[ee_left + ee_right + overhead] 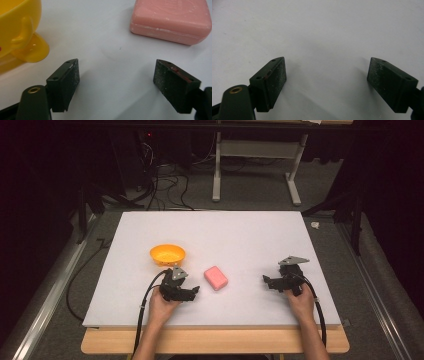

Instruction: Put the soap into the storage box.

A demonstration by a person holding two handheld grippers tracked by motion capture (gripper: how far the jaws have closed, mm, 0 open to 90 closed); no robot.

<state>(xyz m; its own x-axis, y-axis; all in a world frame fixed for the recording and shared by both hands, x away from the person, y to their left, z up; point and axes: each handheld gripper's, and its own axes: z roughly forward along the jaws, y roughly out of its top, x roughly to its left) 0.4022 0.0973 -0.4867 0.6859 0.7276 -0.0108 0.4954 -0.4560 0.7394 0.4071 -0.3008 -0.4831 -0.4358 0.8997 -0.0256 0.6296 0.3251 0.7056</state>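
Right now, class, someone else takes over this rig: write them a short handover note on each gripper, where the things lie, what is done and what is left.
Left gripper: jaws wide open, empty, low over the white table, aimed at the gap between bowl and soap.
Right gripper: jaws wide open, empty, over bare table at the right.
Pink soap bar: flat on the table, just right of the left gripper, untouched.
Yellow bowl: upright, beyond the left gripper, looks empty.
Done: nothing gripped or moved.
Left: probably grasp the soap with the left gripper; the bowl seems its likely destination.
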